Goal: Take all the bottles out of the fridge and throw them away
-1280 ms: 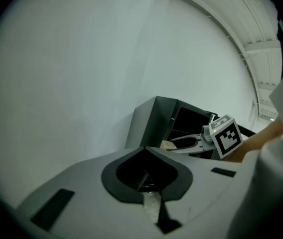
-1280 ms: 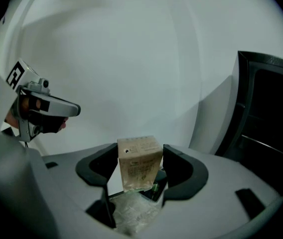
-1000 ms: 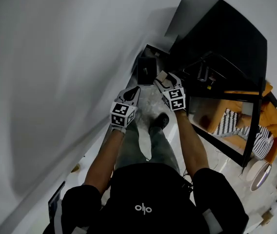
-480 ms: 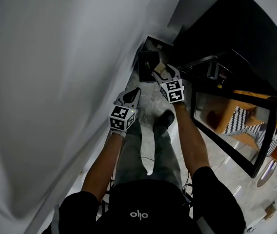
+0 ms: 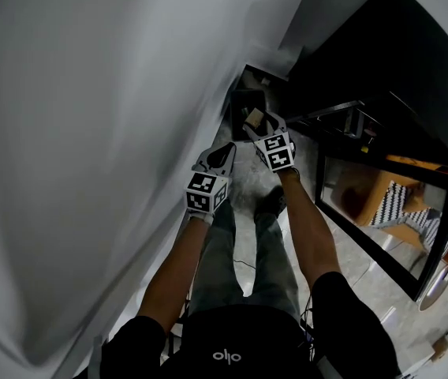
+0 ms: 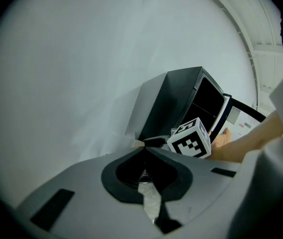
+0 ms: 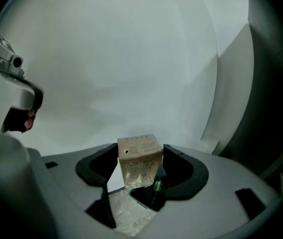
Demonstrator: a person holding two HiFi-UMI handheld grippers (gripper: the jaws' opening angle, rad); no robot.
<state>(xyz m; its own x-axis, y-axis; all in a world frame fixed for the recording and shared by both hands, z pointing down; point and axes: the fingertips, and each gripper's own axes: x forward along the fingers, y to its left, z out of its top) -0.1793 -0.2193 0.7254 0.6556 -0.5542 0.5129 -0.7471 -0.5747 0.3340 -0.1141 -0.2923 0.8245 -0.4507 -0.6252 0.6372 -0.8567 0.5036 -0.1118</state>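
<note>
- Both hands sit lower than a second ago and closer to the dark bin [image 5: 245, 103], which stands on the floor [image 5: 244, 172] at the foot of the wall [image 5: 90, 133], upper middle of the head view.
- The right tongs [image 7: 140, 153] are spread wide and pinch a square-sided bottle [image 7: 139, 161] with a tan top and a clear lower half. It stands upright between the pads, in the lower middle of the right gripper view.
- In the head view the bottle now hangs right at the near edge of the bin, where a second ago it was short of it. My reading is that this is the drop-off step and that letting go comes next.
- Just below the bottle in the right gripper view a dark opening shows, with something green [image 7: 156, 188] in it. It may be a bottle already thrown in, but I cannot tell.
- The left tongs [image 6: 143, 148] are pressed together with nothing between them. They hover beside the right hand, toward the wall and a little behind it.
- The black fridge [image 5: 366, 61] fills the upper right of the head view, and its glass door [image 5: 374, 204] stands open close to the right forearm.
- The way to the bin is a narrow strip between the wall and that door, so swinging the right arm back could catch the door's edge.
- The person's shoe [image 5: 271, 202] is planted just behind the hands. How many bottles are left in the fridge cannot be seen from here.
</note>
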